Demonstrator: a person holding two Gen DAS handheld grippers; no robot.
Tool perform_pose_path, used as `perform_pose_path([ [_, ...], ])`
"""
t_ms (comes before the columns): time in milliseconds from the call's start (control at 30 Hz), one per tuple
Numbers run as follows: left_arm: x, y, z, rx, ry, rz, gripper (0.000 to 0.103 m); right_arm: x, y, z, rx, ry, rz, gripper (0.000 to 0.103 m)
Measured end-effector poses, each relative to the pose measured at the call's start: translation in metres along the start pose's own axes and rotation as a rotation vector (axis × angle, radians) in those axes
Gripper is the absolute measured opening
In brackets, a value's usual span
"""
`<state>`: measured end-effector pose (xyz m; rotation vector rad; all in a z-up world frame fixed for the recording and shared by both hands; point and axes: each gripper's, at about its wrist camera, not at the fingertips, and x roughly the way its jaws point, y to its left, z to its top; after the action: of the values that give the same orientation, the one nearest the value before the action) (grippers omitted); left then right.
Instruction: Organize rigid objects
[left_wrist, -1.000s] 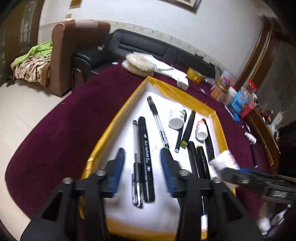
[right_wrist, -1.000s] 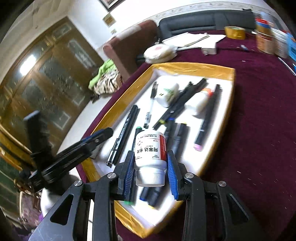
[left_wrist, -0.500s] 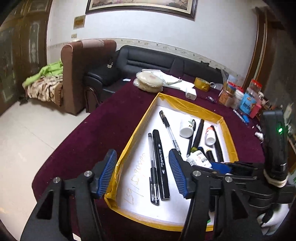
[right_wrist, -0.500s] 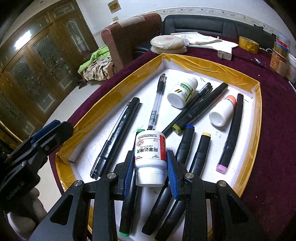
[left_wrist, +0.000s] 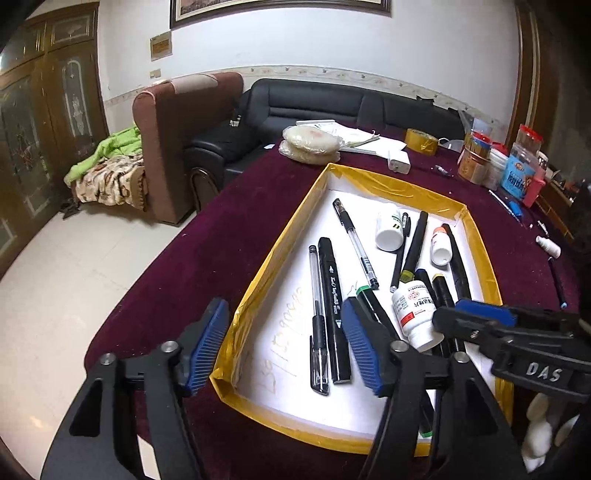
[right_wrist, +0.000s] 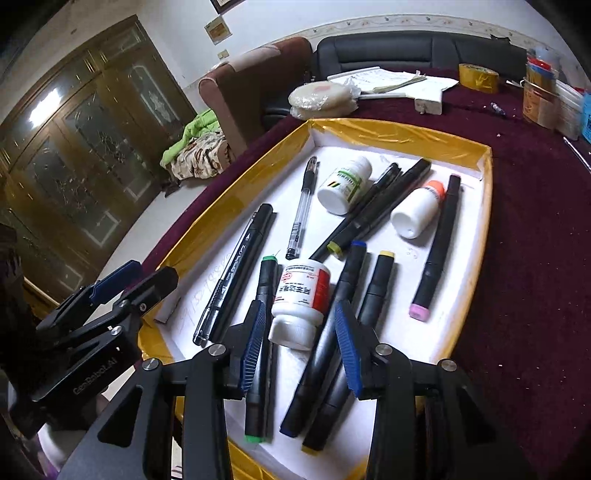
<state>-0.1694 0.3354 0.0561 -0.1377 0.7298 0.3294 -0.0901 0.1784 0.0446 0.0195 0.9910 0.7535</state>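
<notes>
Left gripper (left_wrist: 282, 345) sits wide apart with nothing between the pads, jaws have just been opening, hovering over the tray's (left_wrist: 274, 242) near corner. Right gripper (right_wrist: 301, 345) has let go too: the red-label bottle (right_wrist: 301, 295) lies between its jaws on the markers, gaps both sides. Farther back lie a clear pen (right_wrist: 303, 206), two more white bottles and black markers.

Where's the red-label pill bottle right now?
In the right wrist view the red-label bottle lies in the yellow-edged tray, cap toward the camera, between the right gripper's open jaws, resting across the green-tipped and blue-tipped markers.
</notes>
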Motion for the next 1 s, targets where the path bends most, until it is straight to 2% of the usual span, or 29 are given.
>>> perform_pose_path([
  [533,-0.03,-0.048,-0.002,0.113,-0.048,0.043,0.07,-0.044,-0.024,-0.025,0.015,-0.065,0.039,0.036],
  [833,-0.041,-0.08,-0.005,0.181,-0.054,0.045,0.072,-0.07,-0.067,-0.038,0.085,-0.11,0.027,0.037],
  [1000,-0.04,-0.098,-0.009,0.222,-0.043,0.038,0.072,-0.082,-0.1,-0.047,0.165,-0.13,0.02,0.041],
])
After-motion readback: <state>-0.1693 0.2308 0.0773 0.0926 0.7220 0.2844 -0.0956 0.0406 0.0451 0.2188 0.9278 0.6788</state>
